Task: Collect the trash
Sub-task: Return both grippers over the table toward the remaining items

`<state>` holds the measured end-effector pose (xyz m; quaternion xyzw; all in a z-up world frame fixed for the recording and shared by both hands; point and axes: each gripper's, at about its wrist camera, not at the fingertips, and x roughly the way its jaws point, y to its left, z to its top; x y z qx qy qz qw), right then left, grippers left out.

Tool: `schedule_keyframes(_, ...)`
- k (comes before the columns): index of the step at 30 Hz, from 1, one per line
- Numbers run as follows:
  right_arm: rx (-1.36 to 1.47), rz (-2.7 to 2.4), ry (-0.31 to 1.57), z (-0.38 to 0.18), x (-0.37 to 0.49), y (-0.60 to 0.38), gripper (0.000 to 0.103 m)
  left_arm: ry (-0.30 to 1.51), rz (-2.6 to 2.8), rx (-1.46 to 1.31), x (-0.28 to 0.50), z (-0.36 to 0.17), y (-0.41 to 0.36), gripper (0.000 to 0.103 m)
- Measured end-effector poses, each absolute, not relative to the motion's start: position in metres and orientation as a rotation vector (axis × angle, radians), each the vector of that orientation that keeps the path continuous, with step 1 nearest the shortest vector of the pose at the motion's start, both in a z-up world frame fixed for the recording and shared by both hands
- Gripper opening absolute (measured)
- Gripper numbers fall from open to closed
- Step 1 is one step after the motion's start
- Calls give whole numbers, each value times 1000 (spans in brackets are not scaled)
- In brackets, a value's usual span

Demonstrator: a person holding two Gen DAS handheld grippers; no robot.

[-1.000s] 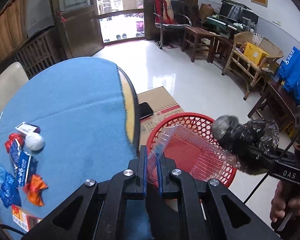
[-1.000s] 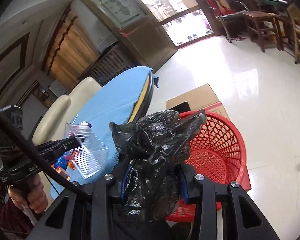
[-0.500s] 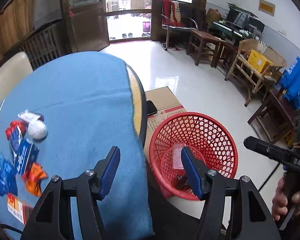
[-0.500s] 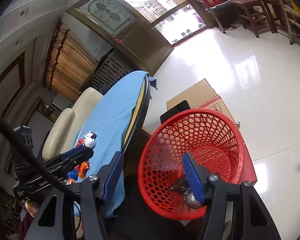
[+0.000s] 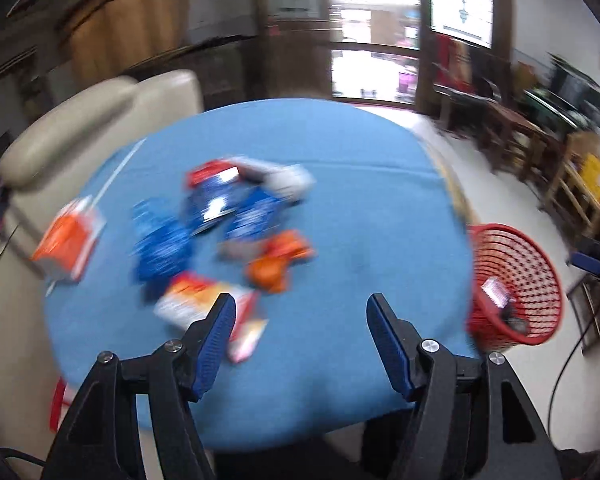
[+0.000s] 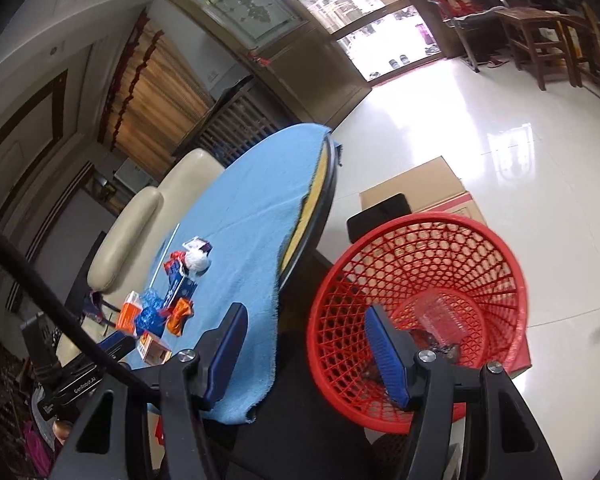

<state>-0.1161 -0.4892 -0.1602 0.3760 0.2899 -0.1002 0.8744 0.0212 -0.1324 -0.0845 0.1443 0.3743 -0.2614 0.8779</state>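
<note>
Two hand-held grippers, both released and empty. Left hand-held gripper [image 5: 300,320] faces the wrapper pile [image 5: 219,224] on the bench [image 5: 360,200]; the nearest carton [image 5: 203,304] lies just ahead, left of its centreline, long axis unclear in the blur. Right hand-held gripper [image 6: 304,336] hangs over the red basket [image 6: 512,264], beside the bench edge, well apart from the pile. Left looks nearer for the coming pick.

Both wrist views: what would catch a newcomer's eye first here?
The red mesh basket on the floor beside the table stands out, with a clear plastic container lying in its bottom. Next comes the cluster of blue and orange wrappers on the blue tablecloth, blurred in the left view. Both the left gripper and right gripper are open and empty.
</note>
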Motion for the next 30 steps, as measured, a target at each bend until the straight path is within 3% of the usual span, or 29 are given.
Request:
schedule_keyframes(9, 709, -107, 674, -155, -67, -446, 65, 822, -401, 159, 57, -93, -57, 72)
schedule_keyframes(21, 672, -37, 754, -167, -22, -408, 65, 1037, -383, -51, 116, -117, -82, 73)
schedule_keyframes(30, 635, 2, 797, -168, 12, -395, 65, 1118, -268, -47, 145, -137, -105, 73)
